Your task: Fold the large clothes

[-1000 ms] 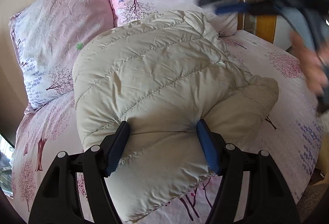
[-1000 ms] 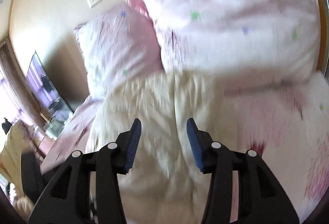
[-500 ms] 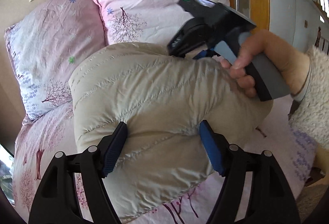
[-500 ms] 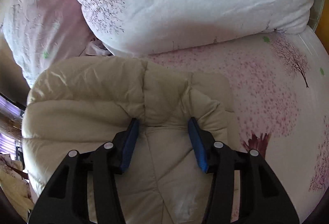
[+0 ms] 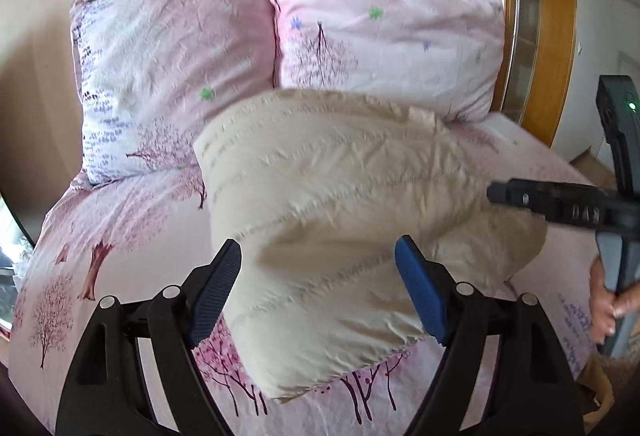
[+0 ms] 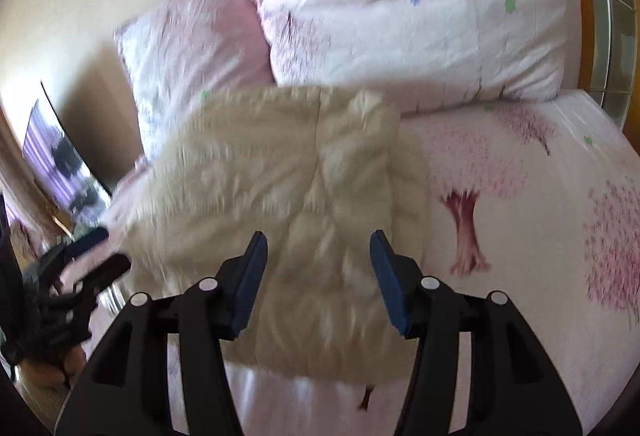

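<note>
A cream quilted down jacket lies folded into a puffy bundle on the pink tree-print bed sheet. It also shows in the right wrist view, blurred. My left gripper is open, its blue pads on either side of the bundle's near end, with a small gap at the left pad. My right gripper is open and held above the jacket, holding nothing. The right gripper's body shows at the right edge of the left wrist view.
Two pink pillows lean on the wall behind the jacket. A wooden door frame stands at the right. A screen sits left of the bed. Bare sheet lies right of the jacket.
My right gripper has lifted off the jacket and pulled back to the right. My left gripper has drawn back and no longer presses into the bundle. The jacket stays folded.
</note>
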The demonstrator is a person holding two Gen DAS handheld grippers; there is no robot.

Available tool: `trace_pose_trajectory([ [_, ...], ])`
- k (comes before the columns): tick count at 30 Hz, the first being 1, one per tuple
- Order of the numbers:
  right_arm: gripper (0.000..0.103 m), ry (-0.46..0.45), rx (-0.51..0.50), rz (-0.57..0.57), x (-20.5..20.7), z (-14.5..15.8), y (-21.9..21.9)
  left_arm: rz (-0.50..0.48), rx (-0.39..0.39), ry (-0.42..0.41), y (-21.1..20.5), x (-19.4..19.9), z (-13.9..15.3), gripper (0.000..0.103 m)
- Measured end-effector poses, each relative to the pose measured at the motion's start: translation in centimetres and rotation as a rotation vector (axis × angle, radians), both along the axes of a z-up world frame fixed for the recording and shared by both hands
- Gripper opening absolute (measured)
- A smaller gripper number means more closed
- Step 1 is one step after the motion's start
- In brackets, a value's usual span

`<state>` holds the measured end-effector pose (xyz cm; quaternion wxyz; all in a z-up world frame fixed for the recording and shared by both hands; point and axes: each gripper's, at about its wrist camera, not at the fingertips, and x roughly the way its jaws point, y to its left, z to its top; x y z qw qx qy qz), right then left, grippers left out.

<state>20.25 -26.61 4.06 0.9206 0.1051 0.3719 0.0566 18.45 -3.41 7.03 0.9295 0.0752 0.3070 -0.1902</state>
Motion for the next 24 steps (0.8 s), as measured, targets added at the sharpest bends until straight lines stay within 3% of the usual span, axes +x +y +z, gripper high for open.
trace_pose_trajectory([
  [2,0.054,0.05,-0.029,-0.001,0.4,-1.6,0.3,0.004,0.023,0.012,-0.6,0.0,-0.9,0.082],
  [7,0.055,0.11,0.014,-0.013,1.0,-3.8,-0.1,0.011,0.057,0.012,-1.4,-0.2,-2.1,0.086],
  [16,0.063,0.094,-0.018,-0.026,0.1,-3.5,0.1,0.033,0.055,0.024,-1.5,0.1,-2.7,0.098],
  [18,0.086,0.065,-0.069,-0.056,-0.9,-2.5,0.2,0.053,0.034,0.027,-1.0,-0.3,-2.3,0.102],
  [24,0.101,-0.094,-0.211,-0.127,-5.6,1.4,1.1,0.15,0.043,-0.027,1.1,-3.0,-0.5,0.102],
])
